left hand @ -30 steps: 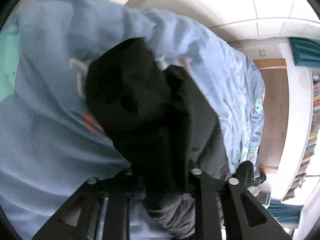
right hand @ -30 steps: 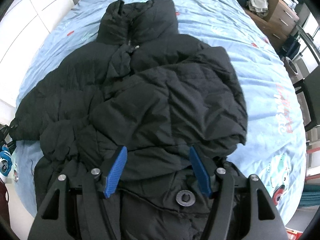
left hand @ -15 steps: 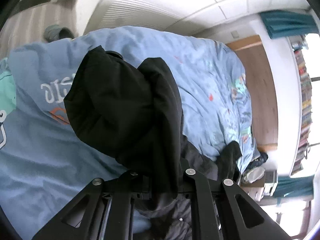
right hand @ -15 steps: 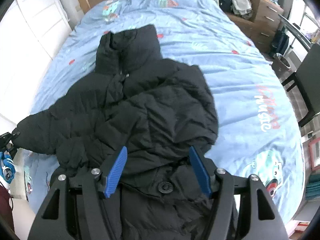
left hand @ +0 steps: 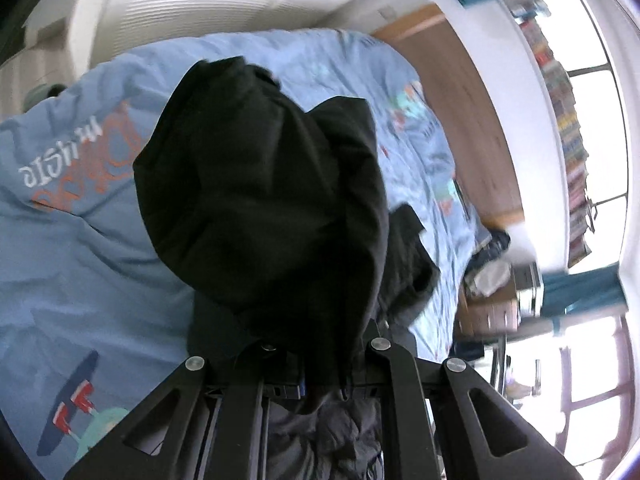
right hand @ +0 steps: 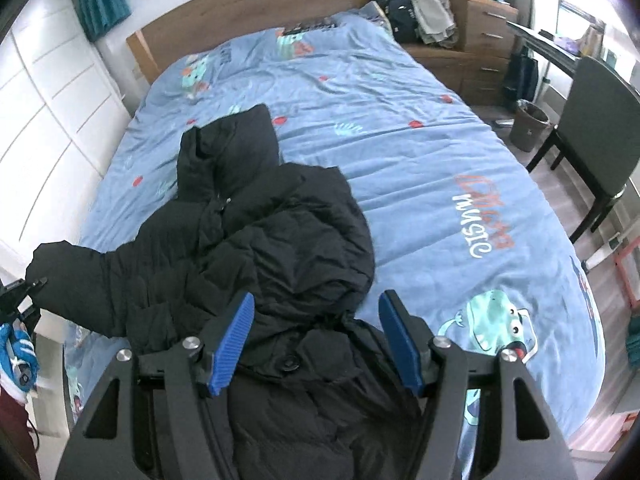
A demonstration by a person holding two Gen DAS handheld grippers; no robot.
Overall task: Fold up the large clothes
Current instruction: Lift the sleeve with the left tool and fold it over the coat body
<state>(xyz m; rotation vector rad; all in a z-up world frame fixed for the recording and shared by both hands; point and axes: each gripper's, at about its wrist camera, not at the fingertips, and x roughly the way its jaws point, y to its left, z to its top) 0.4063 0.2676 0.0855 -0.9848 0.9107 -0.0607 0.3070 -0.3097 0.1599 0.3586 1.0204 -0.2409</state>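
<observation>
My left gripper (left hand: 316,380) is clamped shut on a bunched fold of the black quilted puffer jacket (right hand: 256,248), and in the left wrist view that fabric hangs as a heavy dark lump filling the middle of the frame, hiding the pads entirely. The risk I see there is slippage: the padded cloth is thick and smooth, the pinch takes only a small bite, and the weight of the rest could drag it out, or the bite may hold just one layer so the fold falls apart. That gripper points forward and down over the light blue printed duvet on the bed (right hand: 420,128). In the right wrist view the jacket lies in the lower left and middle of the frame, hood toward the wooden headboard (right hand: 248,12), one sleeve reaching to the left edge. My right gripper (right hand: 316,344) stands open, its blue ribbed pads (right hand: 234,344) either side of a buttoned hem, pressing nothing, tipped steeply down. Closing there may catch too much bulk.
</observation>
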